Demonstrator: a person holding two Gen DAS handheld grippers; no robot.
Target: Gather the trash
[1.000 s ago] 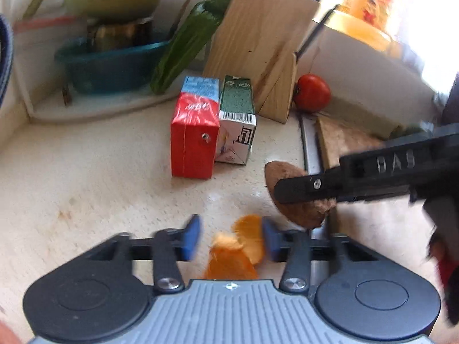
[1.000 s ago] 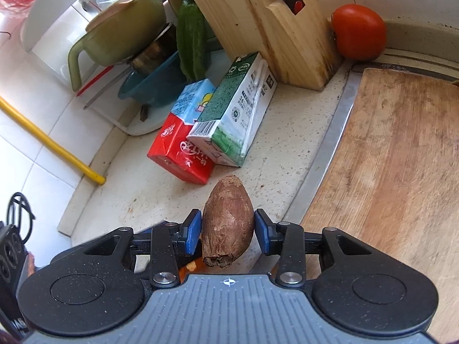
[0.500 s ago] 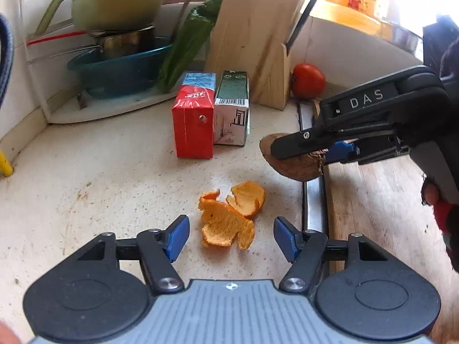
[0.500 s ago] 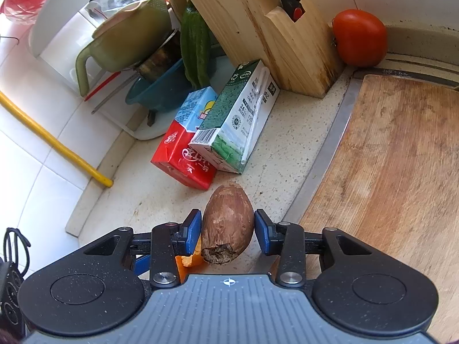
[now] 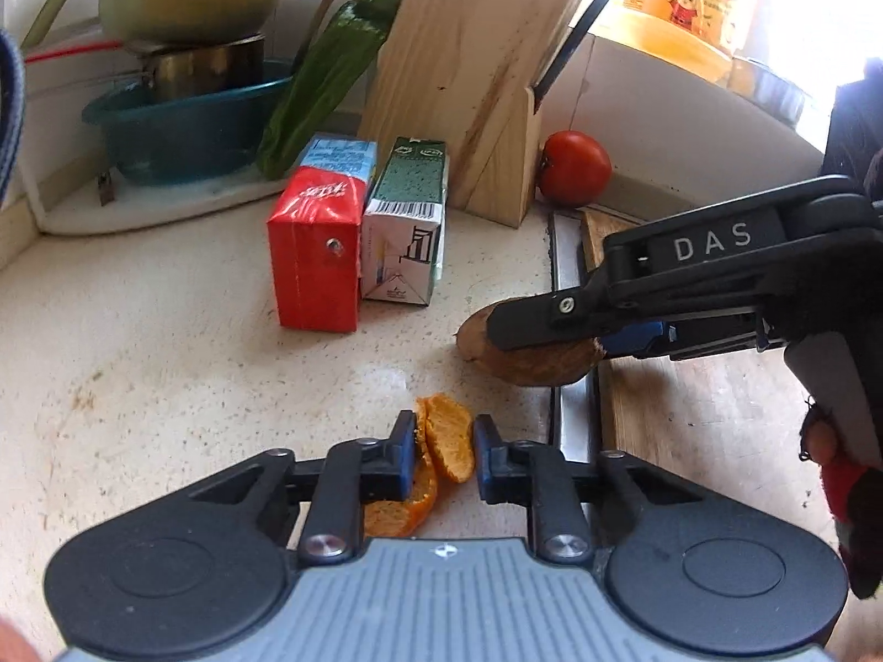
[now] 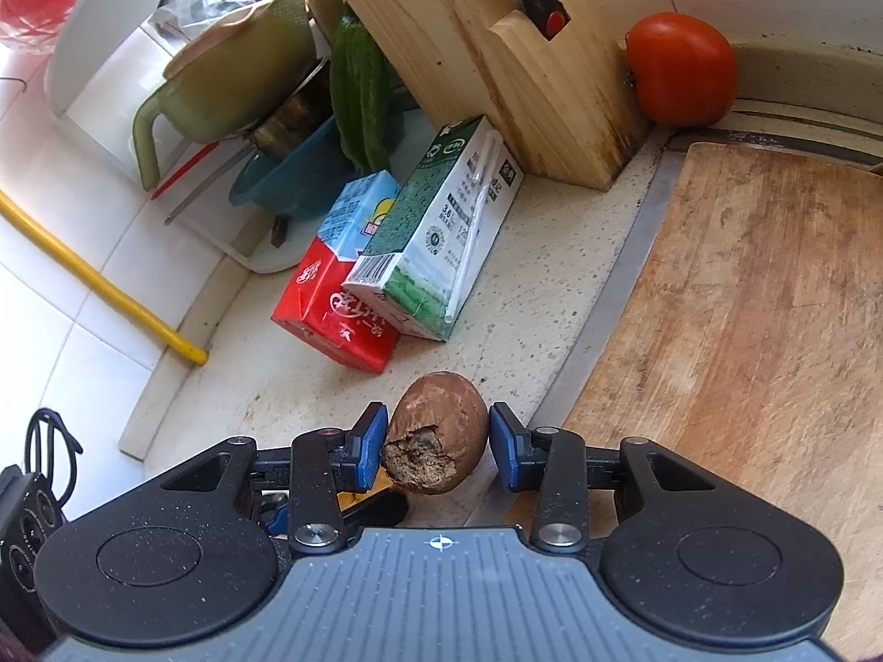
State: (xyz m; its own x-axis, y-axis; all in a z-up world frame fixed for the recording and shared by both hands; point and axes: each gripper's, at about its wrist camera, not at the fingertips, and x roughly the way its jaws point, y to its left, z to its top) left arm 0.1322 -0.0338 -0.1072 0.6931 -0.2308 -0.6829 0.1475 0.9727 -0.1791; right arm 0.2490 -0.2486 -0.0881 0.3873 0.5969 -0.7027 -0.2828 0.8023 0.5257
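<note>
left gripper (image 5: 440, 458) clamps orange peel (image 5: 450, 444) (part hidden) | right gripper (image 6: 436, 447) pinches sweet potato (image 6: 436, 441)

My right tool (image 6: 436, 452) sits low over the speckled beige bench (image 6: 552, 287). Between its blue pads (image 6: 368, 444) I see a brown sweet potato with a broken, ragged near end (image 6: 439, 436); the left pad touches it, and a narrow gap shows at the right pad. Beyond it, a red drink carton (image 6: 331, 309) and a green-and-white milk carton with a straw on its side (image 6: 441, 243) lie side by side, touching. Behind them stands a pale wooden knife block (image 6: 485, 55), with a red tomato (image 6: 681, 69) just beside it. A worn wooden cutting board (image 6: 761, 331) fills the right side. A teal bowl (image 6: 292, 176) holds stacked dishes at upper left.
</note>
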